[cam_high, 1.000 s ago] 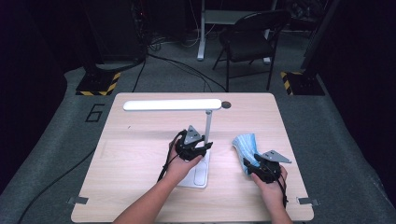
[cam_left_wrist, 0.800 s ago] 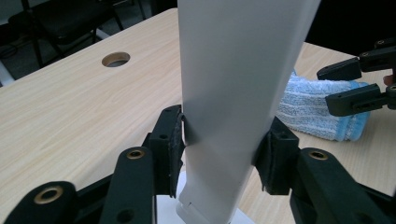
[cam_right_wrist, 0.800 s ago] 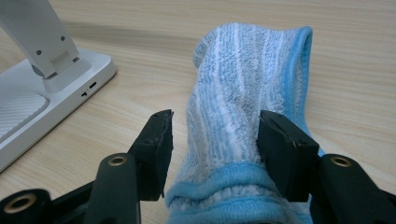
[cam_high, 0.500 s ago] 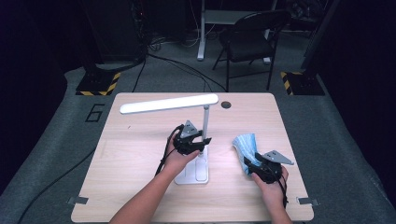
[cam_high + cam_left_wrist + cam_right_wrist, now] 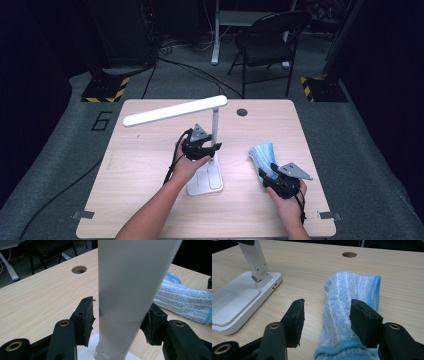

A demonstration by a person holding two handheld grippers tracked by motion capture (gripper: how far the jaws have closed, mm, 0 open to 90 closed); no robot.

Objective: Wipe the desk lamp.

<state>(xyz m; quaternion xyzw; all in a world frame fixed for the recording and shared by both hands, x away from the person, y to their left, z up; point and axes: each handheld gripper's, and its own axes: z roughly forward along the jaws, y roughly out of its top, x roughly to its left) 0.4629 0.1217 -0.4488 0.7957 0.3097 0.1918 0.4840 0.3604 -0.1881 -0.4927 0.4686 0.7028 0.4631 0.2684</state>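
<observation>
Since the earlier frame the long white light bar (image 5: pixel 175 110) of the desk lamp has swung so its far end tilts up, and the left hand-held gripper (image 5: pixel 202 148) has just been opening its jaws; they now stand apart on either side of the flat white lamp post (image 5: pixel 130 290), a gap showing at one pad. The lamp looks stiff, smooth and a little slippery, steadied by its broad white base (image 5: pixel 239 305); the post just ahead of the pads seems the best hold. The right hand-held gripper (image 5: pixel 325 320) rests open over a soft, blue-striped knitted sock (image 5: pixel 348 305) lying between its jaws on the wooden bench (image 5: pixel 150 200).
</observation>
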